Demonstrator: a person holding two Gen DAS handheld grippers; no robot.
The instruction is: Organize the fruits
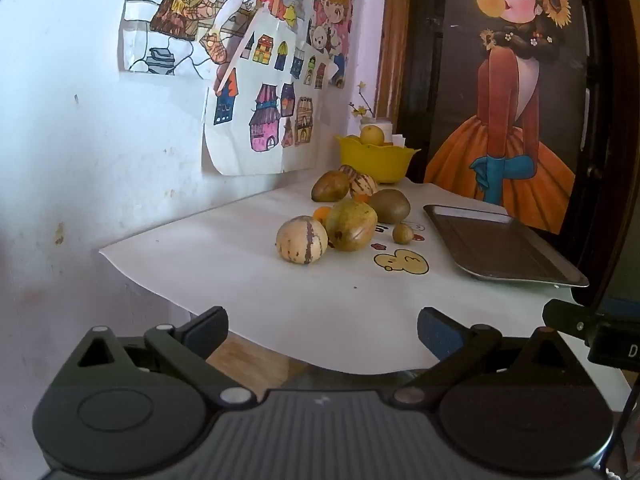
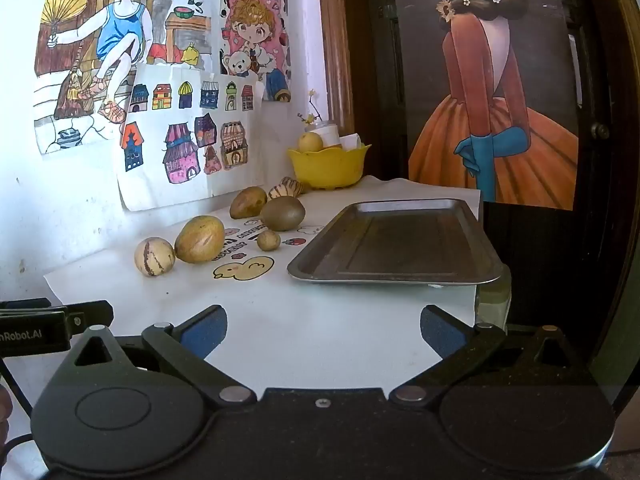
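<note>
"MORNI…" on pink wall drawing (image 2: pixel 256 40)

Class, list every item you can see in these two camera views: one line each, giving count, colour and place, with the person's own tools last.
Striped melons: three, cream with brown stripes, one nearest, two near the bowl.
Green-brown fruits: three large, one small, middle of the table.
Orange fruits: at least two, mostly hidden behind others.
Yellow bowl: one, far end, holding a yellow fruit.
Metal tray: one, grey, right side, nothing on it.
Table cover: one, white, with cartoon prints.
Drawings: several, on the wall.
Left gripper: black, open.
Right gripper: black, open.
</note>
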